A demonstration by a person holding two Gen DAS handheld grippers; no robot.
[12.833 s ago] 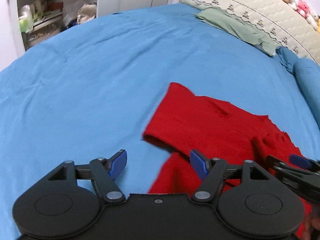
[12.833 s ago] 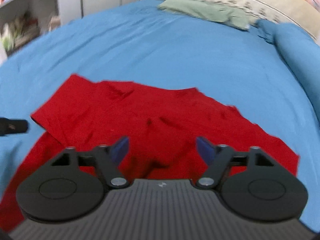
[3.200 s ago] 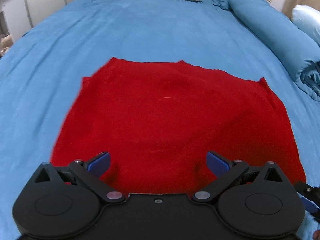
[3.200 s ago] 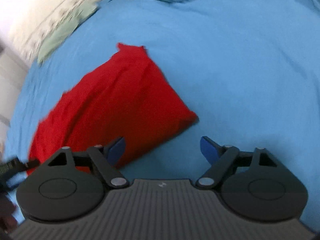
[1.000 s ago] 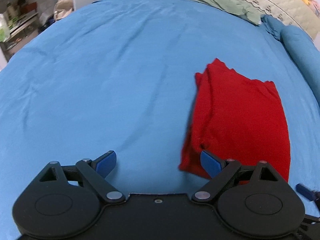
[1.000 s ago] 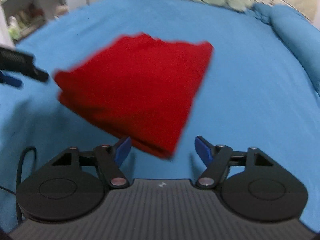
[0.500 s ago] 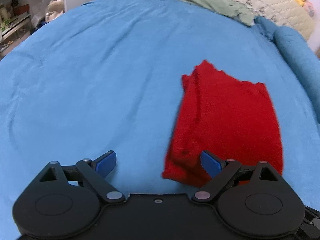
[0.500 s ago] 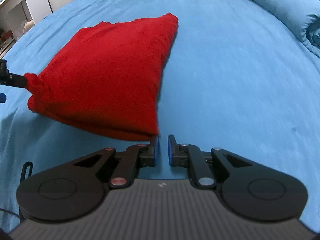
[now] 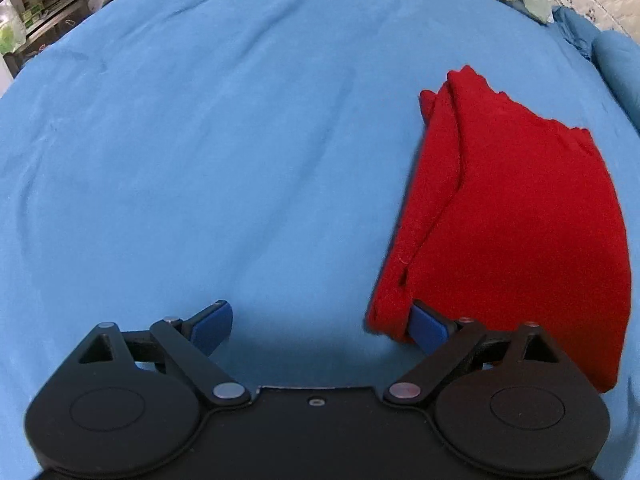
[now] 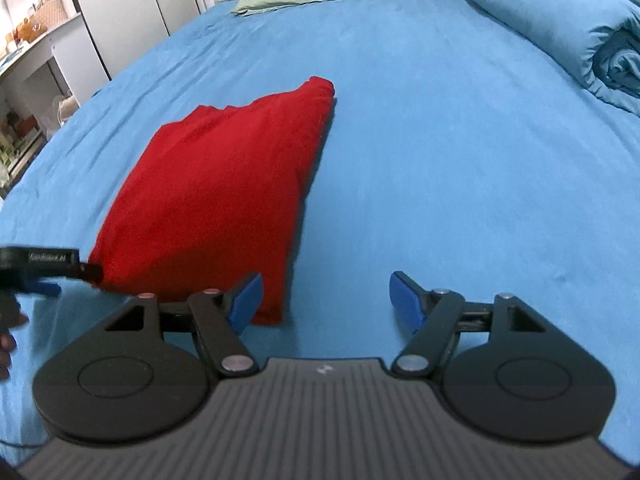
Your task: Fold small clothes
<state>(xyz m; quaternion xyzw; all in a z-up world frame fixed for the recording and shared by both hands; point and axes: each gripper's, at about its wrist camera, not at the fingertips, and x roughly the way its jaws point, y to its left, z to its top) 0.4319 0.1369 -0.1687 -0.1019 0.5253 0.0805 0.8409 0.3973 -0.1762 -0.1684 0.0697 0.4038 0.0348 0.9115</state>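
The folded red garment is lying on the blue bed sheet. The left gripper and right gripper are being held spread apart. A rolled duvet is being shown only in the right view.

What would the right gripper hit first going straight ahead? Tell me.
Probably the blue bedsheet: the open right gripper points at bare sheet, with the folded red garment just left of that line.
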